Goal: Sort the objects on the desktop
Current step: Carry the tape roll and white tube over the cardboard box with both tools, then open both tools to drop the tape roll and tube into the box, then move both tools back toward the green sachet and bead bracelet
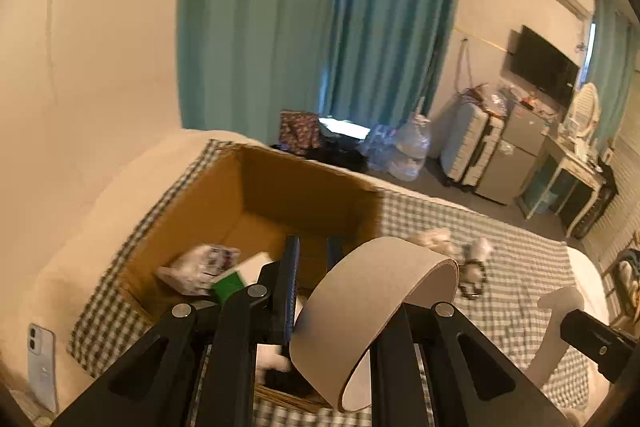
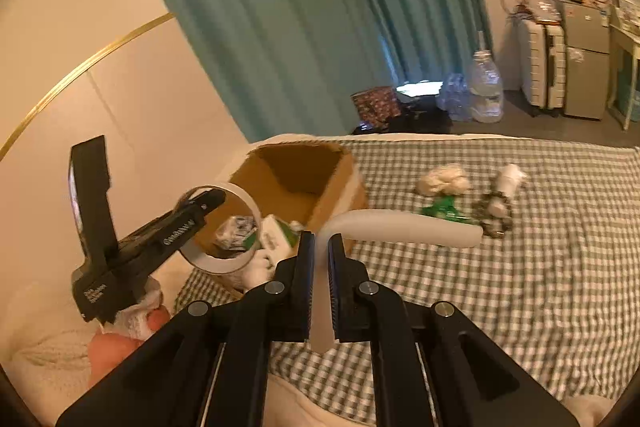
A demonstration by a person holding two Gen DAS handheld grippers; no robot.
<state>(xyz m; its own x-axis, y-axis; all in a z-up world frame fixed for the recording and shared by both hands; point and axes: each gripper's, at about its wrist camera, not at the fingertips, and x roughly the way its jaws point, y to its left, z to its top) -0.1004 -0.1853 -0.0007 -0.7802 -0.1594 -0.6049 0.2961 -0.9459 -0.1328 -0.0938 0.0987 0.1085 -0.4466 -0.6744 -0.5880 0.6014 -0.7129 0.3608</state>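
Note:
An open cardboard box (image 1: 280, 195) stands on the checkered cloth and also shows in the right wrist view (image 2: 304, 171). In it lie a crumpled packet (image 1: 200, 265) and a green-and-white carton (image 1: 236, 277). My left gripper (image 1: 312, 259) is shut on the wall of a wide tape roll (image 1: 372, 307) and holds it over the box's near edge; the roll also shows in the right wrist view (image 2: 224, 231). My right gripper (image 2: 320, 251) is shut on a bent white plastic strip (image 2: 404, 223), held above the cloth beside the box.
On the checkered cloth (image 2: 520, 267) to the right lie a cream crumpled wad (image 2: 442, 181), a green wrapper (image 2: 444, 209), a white cup-like piece (image 2: 510, 177) and a dark beaded chain (image 2: 494, 217). A phone (image 1: 42, 363) lies at the left edge.

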